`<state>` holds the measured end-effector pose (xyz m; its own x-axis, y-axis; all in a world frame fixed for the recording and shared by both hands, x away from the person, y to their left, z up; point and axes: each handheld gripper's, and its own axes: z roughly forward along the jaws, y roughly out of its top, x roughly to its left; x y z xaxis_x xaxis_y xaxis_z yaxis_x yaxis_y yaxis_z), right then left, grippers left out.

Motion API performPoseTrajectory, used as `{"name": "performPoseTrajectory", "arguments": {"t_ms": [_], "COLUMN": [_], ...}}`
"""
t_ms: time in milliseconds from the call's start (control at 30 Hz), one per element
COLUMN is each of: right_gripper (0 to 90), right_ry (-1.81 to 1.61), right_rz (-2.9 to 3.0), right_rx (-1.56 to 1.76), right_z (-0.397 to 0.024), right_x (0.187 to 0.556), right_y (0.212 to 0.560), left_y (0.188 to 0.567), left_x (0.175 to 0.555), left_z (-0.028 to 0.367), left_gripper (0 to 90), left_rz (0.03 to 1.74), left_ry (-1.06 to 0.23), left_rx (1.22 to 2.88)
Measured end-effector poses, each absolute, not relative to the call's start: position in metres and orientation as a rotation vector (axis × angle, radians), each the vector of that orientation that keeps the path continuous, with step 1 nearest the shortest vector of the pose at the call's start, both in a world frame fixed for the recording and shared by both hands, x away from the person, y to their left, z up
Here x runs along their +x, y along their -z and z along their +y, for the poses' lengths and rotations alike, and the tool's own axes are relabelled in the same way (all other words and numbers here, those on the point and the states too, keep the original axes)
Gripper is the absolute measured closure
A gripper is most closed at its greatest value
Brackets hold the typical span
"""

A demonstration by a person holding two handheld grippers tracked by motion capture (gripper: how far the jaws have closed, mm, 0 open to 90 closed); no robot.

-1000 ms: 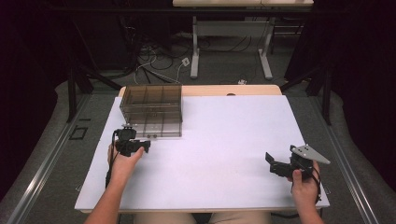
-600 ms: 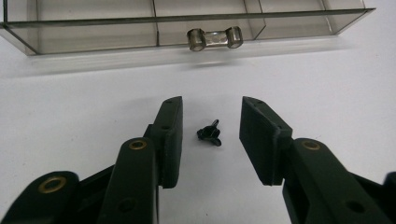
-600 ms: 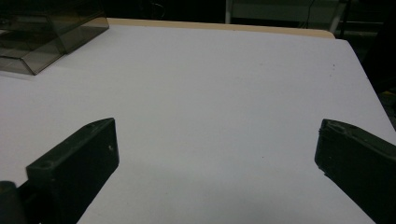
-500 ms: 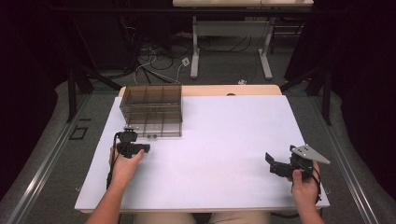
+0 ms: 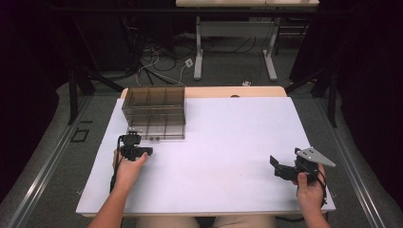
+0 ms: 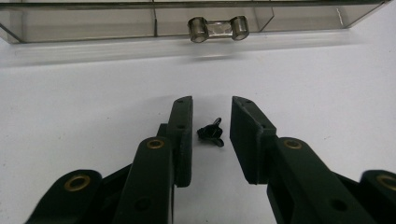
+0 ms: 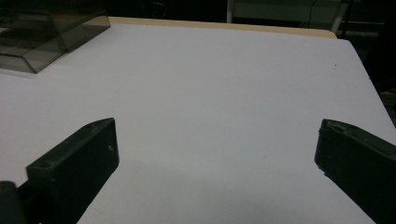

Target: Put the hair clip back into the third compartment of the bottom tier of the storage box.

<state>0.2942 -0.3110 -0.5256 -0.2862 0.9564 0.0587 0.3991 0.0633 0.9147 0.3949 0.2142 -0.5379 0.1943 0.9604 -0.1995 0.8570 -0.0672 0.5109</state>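
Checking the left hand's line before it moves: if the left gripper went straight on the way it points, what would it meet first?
The small black clip lying between the left gripper's fingers comes first; beyond it, probably the smoky clear box with its handle.

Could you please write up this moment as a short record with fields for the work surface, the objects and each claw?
surface: white table top
container: smoky clear plastic compartment box, far left, small handle facing the left claw
small part: tiny black piece lying on the table between the left claw's jaws, not yet pinched
left claw: low on the table, jaws have just been closing, gaps remain beside the piece
right claw: jaws wide apart, nothing between them
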Motion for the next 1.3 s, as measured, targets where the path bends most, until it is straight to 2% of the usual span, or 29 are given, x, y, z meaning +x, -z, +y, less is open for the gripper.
{"name": "performPoseTrajectory", "arguments": {"t_ms": [267, 433, 767, 1300], "right_gripper": [0.0, 0.0, 0.0, 0.0], "right_ry": [-1.201, -1.199, -1.202, -1.201], "right_rz": [1.751, 1.752, 1.752, 1.753], "right_rx": [1.354, 1.35, 1.351, 1.351], "right_z": [-0.3106, -0.3108, -0.3106, -0.3112], "right_x": [0.2941, 0.2942, 0.2941, 0.2942], "right_y": [0.5258, 0.5258, 0.5257, 0.5258], "left_y": [0.5398, 0.5402, 0.5383, 0.5329], "left_x": [0.396, 0.3956, 0.3943, 0.3887], "left_z": [0.2137, 0.2126, 0.2136, 0.2143], "left_gripper": [77.4, 79.0, 79.3, 79.4], "left_rz": [1.692, 1.692, 1.681, 1.634], "left_ry": [-0.246, -0.262, -0.264, -0.339], "left_rx": [1.961, 1.955, 1.965, 1.928]}}
